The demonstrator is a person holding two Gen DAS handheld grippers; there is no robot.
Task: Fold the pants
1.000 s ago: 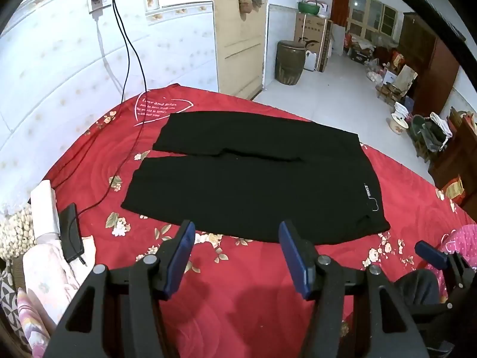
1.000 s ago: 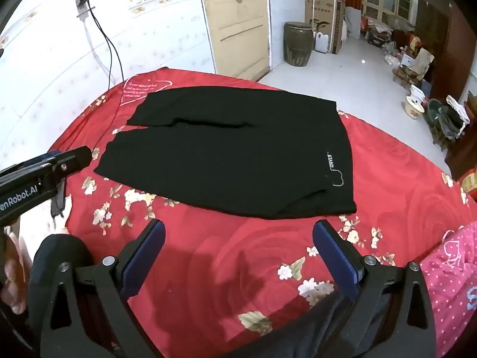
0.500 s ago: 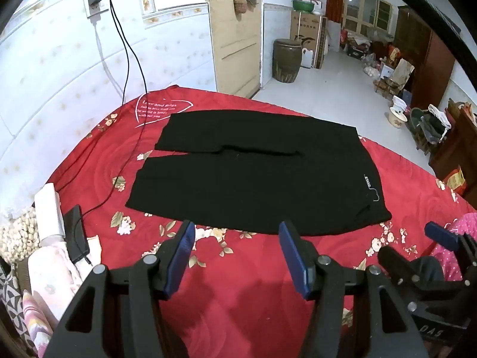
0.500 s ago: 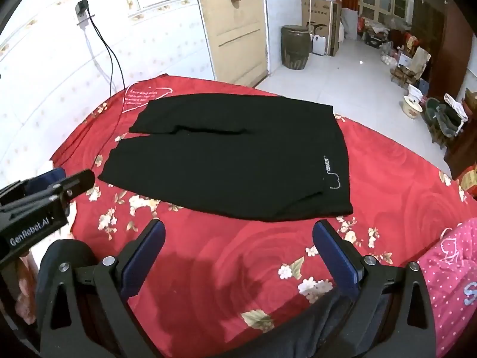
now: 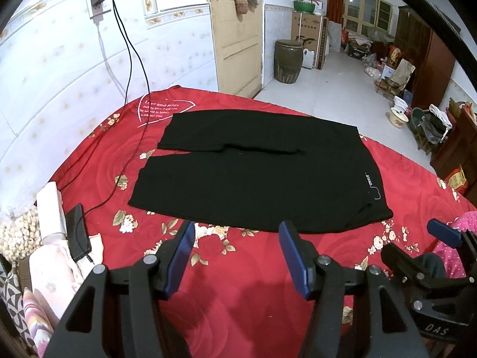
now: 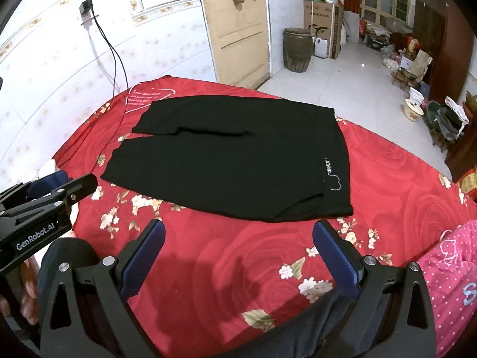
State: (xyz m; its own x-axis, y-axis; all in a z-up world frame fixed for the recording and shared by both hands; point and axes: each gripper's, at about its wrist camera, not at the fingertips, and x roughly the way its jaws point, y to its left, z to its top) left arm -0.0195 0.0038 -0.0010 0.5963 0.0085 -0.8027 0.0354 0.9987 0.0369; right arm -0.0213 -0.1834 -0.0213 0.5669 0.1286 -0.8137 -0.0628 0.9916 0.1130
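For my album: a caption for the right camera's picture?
Open right gripper facing black pants spread flat on a red bedspread.

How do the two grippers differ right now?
The right gripper is spread wider than the left gripper. The left gripper hovers over the bedspread nearer the pants' leg ends, the right gripper nearer the printed waist end. Both are open, empty, blue-padded and short of the pants' near edge.
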